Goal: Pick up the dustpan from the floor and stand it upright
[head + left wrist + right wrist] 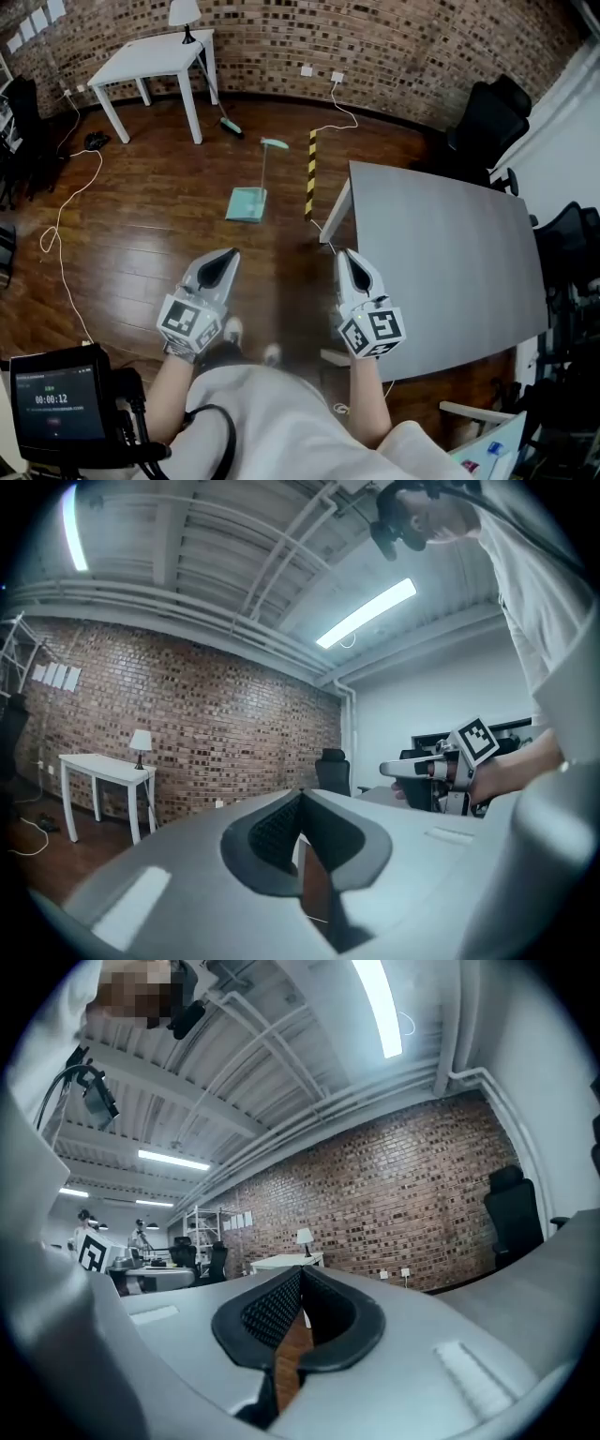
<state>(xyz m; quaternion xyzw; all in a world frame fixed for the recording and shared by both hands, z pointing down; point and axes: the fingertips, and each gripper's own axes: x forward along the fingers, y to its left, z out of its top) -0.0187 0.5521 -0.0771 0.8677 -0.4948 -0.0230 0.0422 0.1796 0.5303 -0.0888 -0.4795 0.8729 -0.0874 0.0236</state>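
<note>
Small screen (56,408): I read 00:00:12 in white digits. It sits at the bottom left of my head view.
Line above the digits: too small for me to read.
Cube on the left gripper (228,255): black and white squares, no letters.
Cube on the right gripper (345,255): the same kind of squares, no letters.
Striped post (310,173): yellow and black bars, no words.
Papers on the brick wall (56,675): too far away for me to read.
</note>
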